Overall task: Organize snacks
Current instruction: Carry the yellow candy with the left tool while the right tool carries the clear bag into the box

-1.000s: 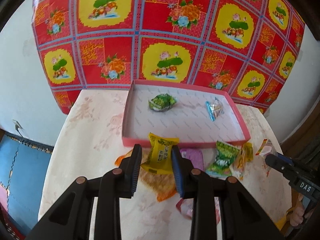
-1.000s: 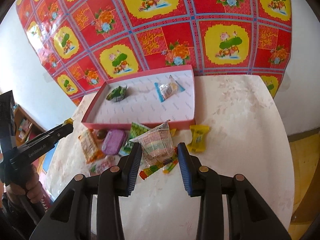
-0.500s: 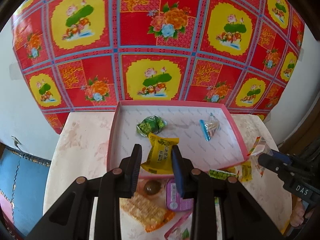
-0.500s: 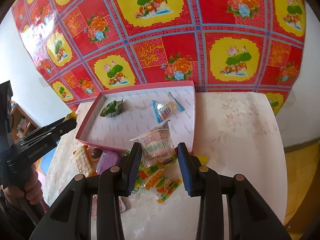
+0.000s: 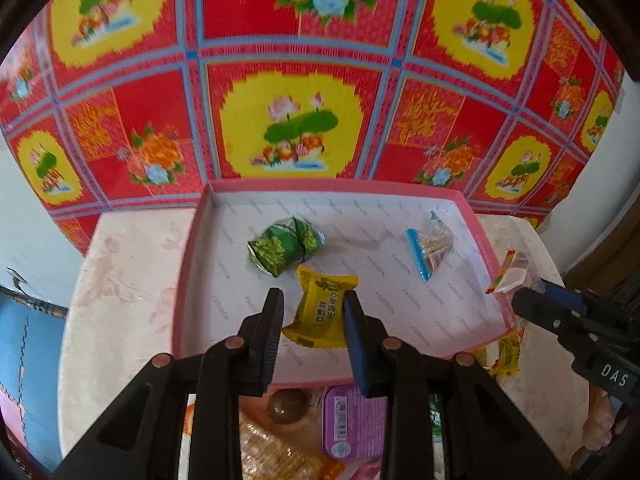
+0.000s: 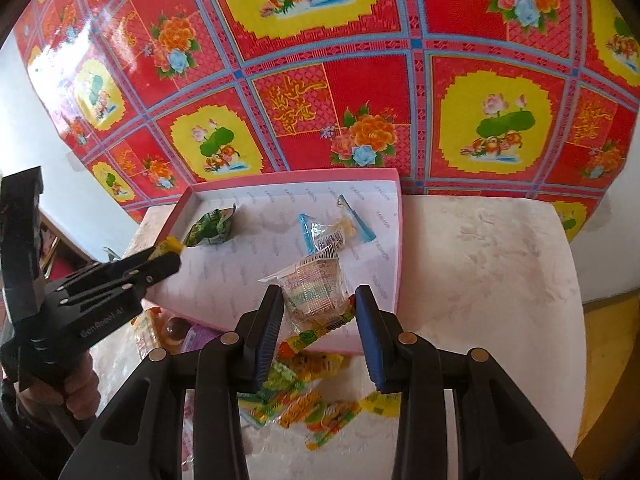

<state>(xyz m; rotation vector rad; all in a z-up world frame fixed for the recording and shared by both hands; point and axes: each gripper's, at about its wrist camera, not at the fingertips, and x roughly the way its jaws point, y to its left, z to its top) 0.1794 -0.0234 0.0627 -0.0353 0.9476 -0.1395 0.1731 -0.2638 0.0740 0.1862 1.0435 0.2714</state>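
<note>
Light: bright, even daylight | Glare: white sheen on red patterned cloth (image 6: 60,64) at upper left | Blur: cloth soft toward top | Distortion: strong fisheye bowing, dark vignetted corners | Shadows: faint, soft.

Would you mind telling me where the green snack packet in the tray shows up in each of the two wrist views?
Left wrist: green packet lies centre frame, in the tray's far half, just beyond the yellow packet.
Right wrist: green packet sits left of centre, near the tray's far left corner.
Shared landmark: the pink tray.
</note>
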